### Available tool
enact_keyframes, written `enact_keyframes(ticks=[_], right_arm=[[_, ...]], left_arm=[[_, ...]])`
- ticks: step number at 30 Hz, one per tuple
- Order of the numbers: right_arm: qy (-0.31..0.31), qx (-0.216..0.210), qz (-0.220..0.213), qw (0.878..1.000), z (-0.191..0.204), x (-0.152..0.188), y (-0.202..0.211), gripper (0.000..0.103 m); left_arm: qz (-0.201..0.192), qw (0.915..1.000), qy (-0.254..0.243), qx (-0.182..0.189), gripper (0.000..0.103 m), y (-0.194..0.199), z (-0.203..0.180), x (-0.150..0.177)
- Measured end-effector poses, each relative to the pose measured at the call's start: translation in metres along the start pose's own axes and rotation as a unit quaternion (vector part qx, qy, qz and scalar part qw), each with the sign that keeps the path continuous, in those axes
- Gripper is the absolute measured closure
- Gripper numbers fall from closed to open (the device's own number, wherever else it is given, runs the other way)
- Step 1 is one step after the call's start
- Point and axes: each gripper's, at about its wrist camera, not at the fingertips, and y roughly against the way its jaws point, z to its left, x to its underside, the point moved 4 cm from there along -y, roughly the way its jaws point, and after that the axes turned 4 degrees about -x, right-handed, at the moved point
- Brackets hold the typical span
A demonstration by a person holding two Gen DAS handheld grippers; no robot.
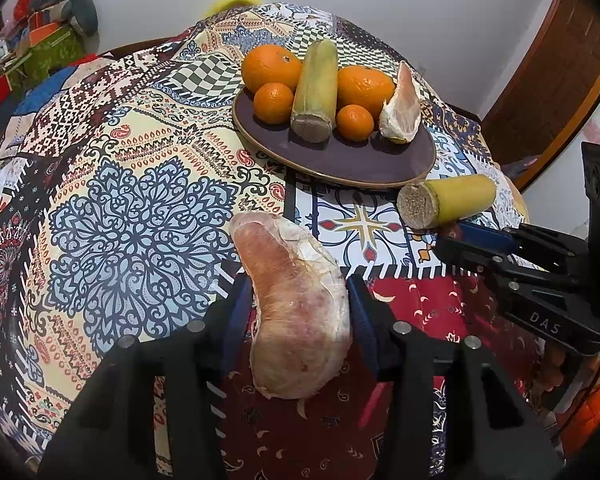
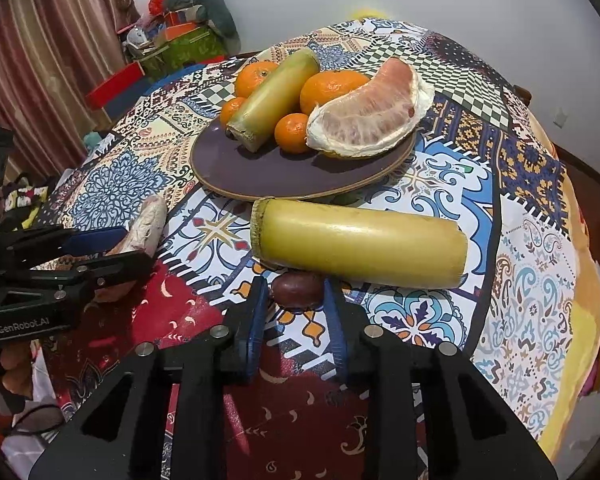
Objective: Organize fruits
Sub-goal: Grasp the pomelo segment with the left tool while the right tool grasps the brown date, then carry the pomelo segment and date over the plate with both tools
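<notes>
A dark purple plate (image 1: 352, 160) (image 2: 260, 176) holds several oranges (image 1: 271, 65), a sugarcane piece (image 1: 316, 92) and a pomelo wedge (image 1: 402, 106) (image 2: 366, 114). My left gripper (image 1: 296, 284) is shut on a second pomelo wedge (image 1: 296, 312), just above the tablecloth near the front; it also shows in the right wrist view (image 2: 148, 224). A second sugarcane piece (image 2: 360, 244) (image 1: 448, 200) lies on the cloth in front of the plate. My right gripper (image 2: 296, 292) is shut on a small dark purple fruit (image 2: 296, 288) right beside that sugarcane piece.
The table carries a patchwork-patterned cloth (image 1: 140, 220). Boxes and clutter (image 2: 172, 40) stand beyond the far left edge. A wooden door frame (image 1: 556, 68) is at the right. A white wall is behind.
</notes>
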Motion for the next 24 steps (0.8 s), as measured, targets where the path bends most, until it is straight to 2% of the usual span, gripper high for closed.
enact_keyframes(ticks=[10, 24], right_arm=[[0.001, -0.007, -0.011, 1.000, 0.005, 0.000, 0.012, 0.078], [0.009, -0.003, -0.050, 0.999, 0.007, -0.020, 0.036, 0.078]], left_arm=[[-0.009, 0.9999, -0.001, -0.006, 0.059, 0.010, -0.001, 0.003], [-0.073, 0.9970, 0.009, -0.023, 0.059, 0.049, 0.012, -0.028]])
